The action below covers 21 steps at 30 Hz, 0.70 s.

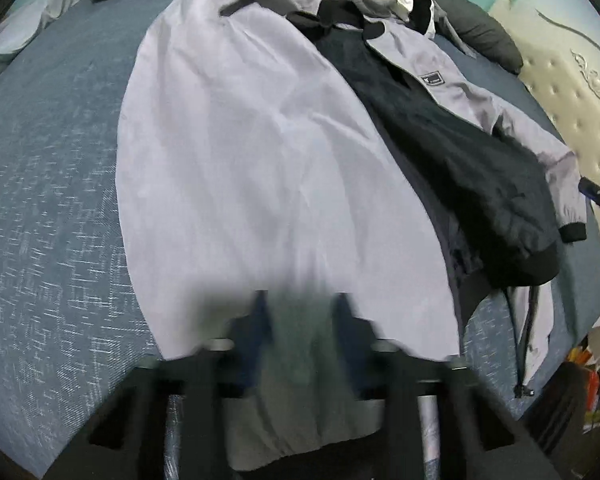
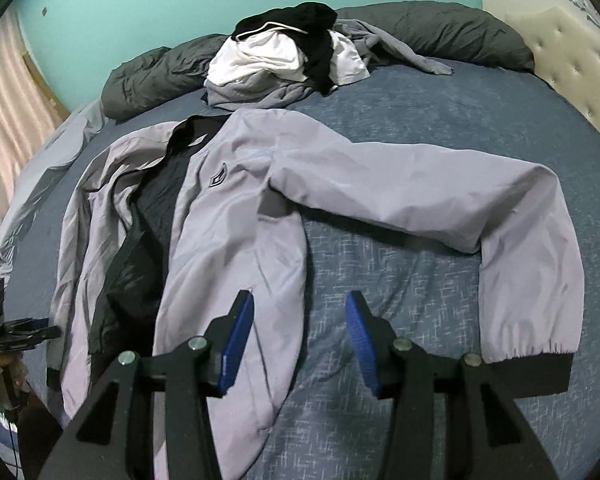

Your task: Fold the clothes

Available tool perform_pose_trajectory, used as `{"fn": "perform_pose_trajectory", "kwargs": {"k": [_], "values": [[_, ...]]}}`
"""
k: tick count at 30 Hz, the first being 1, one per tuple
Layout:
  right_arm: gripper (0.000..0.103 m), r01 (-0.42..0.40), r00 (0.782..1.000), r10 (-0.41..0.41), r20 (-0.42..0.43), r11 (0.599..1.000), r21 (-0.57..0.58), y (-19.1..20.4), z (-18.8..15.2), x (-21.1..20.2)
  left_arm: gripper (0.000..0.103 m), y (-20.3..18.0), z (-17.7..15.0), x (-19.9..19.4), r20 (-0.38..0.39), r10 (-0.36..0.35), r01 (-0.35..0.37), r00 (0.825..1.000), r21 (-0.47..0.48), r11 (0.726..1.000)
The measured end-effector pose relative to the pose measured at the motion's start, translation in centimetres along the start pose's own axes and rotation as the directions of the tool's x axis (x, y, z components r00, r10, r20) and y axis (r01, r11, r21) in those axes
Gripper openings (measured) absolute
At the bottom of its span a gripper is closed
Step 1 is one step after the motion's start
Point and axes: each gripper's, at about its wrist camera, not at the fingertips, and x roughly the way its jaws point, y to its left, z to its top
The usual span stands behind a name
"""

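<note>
Lilac-grey jacket lies unzipped and face up on the blue bedsheet, dark lining exposed, black cuffs and hem. One sleeve stretched sideways, bent at the elbow.

A bed covered by a blue heathered sheet fills most of both views. A dark grey duvet is bunched along its far edge. Behind it a turquoise wall is seen, with small dark marks near the upper left. A cream tufted headboard with carved ornament is seen at the right, and a pale pink curtain at the left.
</note>
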Motion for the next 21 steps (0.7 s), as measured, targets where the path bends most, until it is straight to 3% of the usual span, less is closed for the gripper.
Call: {"fn": "perform_pose_trajectory", "kwargs": {"k": [3, 7, 10, 13, 16, 18, 19, 21], "values": [[0.048, -0.005, 1.0, 0.005, 0.003, 1.0, 0.006, 0.2, -0.6, -0.6, 0.009, 0.3, 0.0, -0.7, 0.024, 0.01, -0.01, 1.0, 0.01, 1.0], [0.048, -0.003, 1.0, 0.003, -0.008, 1.0, 0.004, 0.5, -1.6, -1.0, 0.007, 3.9, -0.3, -4.0, 0.07, 0.031, -0.029, 0.997, -0.032, 0.999], [0.048, -0.004, 1.0, 0.004, -0.016, 1.0, 0.005, 0.6, -2.0, -0.9, 0.007, 7.5, -0.2, -6.5, 0.098, 0.087, -0.079, 0.991, -0.087, 0.993], [0.048, -0.01, 1.0, 0.01, -0.017, 1.0, 0.01, 0.7, -2.3, -1.0, 0.007, 12.1, -0.5, -8.9, 0.109, 0.166, -0.146, 0.98, -0.171, 0.974], [0.048, -0.022, 0.999, 0.022, -0.032, 1.0, 0.011, 0.9, -2.5, -0.6, 0.007, 17.0, -1.0, -10.5, 0.098, 0.249, -0.212, 0.964, -0.289, 0.934], [0.048, -0.023, 0.998, 0.023, -0.052, 1.0, 0.011, 1.2, -2.7, 0.0, 0.011, 19.5, -1.4, -11.6, 0.094, 0.294, -0.239, 0.951, -0.374, 0.896], [0.048, -0.027, 0.998, 0.028, -0.059, 1.0, 0.014, 1.3, -2.8, 0.2, 0.02, 20.3, -1.6, -12.0, 0.095, 0.31, -0.248, 0.946, -0.405, 0.88], [0.048, -0.037, 0.997, 0.039, -0.072, 0.999, 0.022, 1.5, -2.9, 0.6, 0.034, 20.1, -2.0, -12.7, 0.125, 0.32, -0.246, 0.939, -0.407, 0.88]]}}
